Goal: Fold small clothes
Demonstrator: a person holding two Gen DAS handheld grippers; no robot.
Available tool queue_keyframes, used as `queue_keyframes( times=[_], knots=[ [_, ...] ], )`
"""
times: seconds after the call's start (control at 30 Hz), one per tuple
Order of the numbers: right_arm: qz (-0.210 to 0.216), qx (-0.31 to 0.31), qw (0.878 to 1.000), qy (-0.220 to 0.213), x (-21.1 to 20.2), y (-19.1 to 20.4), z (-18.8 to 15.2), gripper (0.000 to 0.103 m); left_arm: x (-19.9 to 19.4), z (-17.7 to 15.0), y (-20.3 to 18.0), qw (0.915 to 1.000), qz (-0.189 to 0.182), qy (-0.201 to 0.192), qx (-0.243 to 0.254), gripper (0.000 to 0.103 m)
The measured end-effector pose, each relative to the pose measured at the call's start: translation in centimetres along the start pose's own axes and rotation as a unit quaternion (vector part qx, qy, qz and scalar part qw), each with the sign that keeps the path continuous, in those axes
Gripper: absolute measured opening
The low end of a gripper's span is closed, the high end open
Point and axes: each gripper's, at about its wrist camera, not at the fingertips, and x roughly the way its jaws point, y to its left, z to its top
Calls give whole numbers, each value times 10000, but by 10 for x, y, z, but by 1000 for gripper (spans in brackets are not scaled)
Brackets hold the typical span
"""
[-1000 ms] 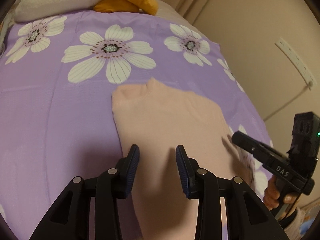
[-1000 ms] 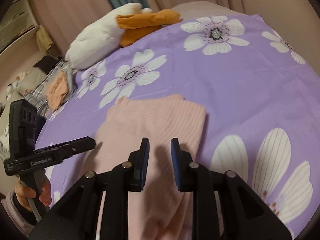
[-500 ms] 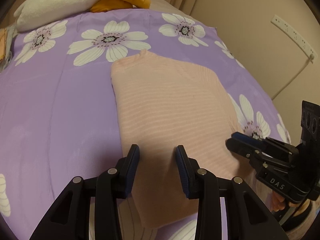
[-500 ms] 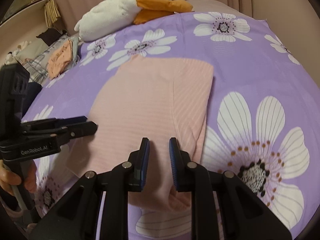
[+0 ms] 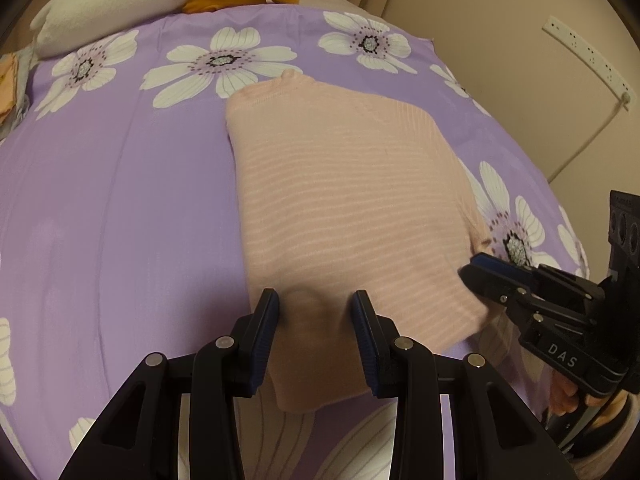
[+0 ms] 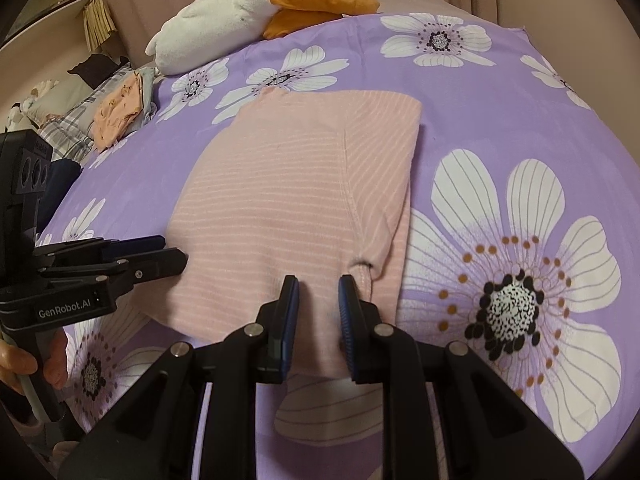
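Note:
A pink striped garment lies flat on the purple flowered bed cover, folded into a long rectangle with a sleeve folded over its right side. My left gripper is open, its jaws apart above the garment's near left edge, with cloth showing between them. My right gripper is open with a narrower gap, above the garment's near right edge by the sleeve cuff. Each gripper shows in the other's view: the right one in the left wrist view, the left one in the right wrist view.
A white and orange plush toy lies at the far edge of the bed. A pile of folded clothes sits at the far left. A beige wall with a power strip stands to the right.
Both grippers have drawn back toward the near edge of the garment, so more of it and of the bed shows. Both stayed open.

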Motion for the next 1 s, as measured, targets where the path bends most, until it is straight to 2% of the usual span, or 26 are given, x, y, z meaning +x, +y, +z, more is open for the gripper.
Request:
queue_keyframes(
  times=[1.0],
  knots=[
    [1,95,10000,-21,-8,0,-9,21,-5,-13,-2,9999,101,96,45,36]
  ],
)
